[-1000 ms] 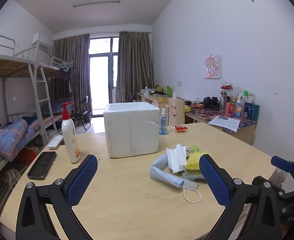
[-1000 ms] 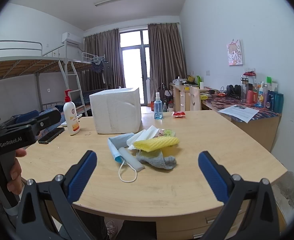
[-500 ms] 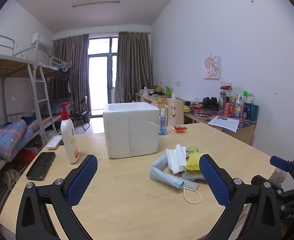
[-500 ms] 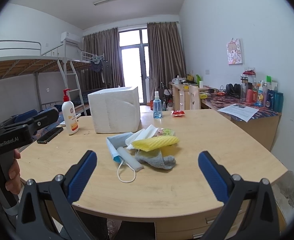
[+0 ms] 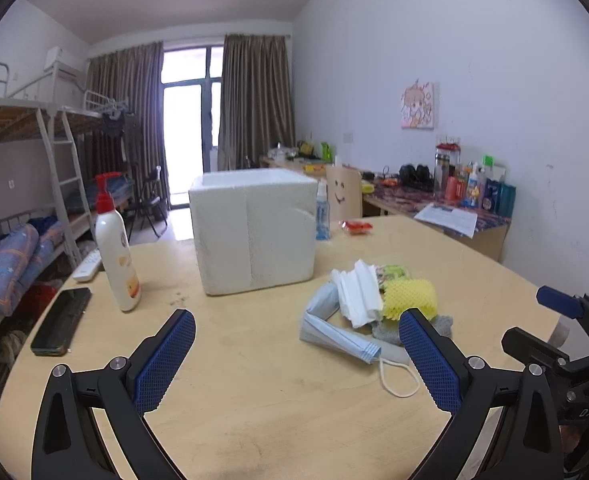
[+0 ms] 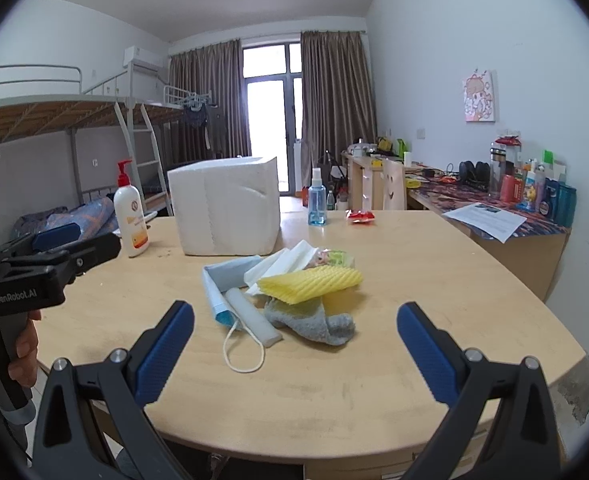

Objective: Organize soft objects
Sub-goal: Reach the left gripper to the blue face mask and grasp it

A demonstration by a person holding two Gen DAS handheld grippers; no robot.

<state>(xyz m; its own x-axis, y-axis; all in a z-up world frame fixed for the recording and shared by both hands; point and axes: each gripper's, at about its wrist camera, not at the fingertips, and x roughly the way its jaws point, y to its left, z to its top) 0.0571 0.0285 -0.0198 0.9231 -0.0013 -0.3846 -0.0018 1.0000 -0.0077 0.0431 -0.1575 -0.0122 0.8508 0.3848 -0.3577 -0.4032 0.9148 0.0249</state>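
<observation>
A heap of soft things lies on the round wooden table (image 6: 334, 392): a blue face mask (image 6: 219, 286) (image 5: 336, 334), white folded masks (image 6: 282, 266) (image 5: 360, 294), a yellow foam net (image 6: 310, 282) (image 5: 410, 300) and a grey sock (image 6: 310, 322). A white foam box (image 5: 254, 232) (image 6: 226, 212) stands open-topped behind the heap. My left gripper (image 5: 296, 354) is open, low over the table, left of the heap. My right gripper (image 6: 294, 344) is open just in front of the heap, with nothing between its fingers.
A lotion pump bottle (image 5: 114, 252), a black phone (image 5: 60, 320) and a remote (image 5: 88, 270) sit at the table's left. A blue spray bottle (image 6: 317, 204) and a red packet (image 6: 360, 216) lie behind. A desk (image 6: 506, 216) with bottles lines the right wall; bunk beds (image 5: 22, 184) stand left.
Both grippers have drifted only slightly; the heap and box sit a touch lower and closer in the right wrist view. Nothing was taken hold of.
</observation>
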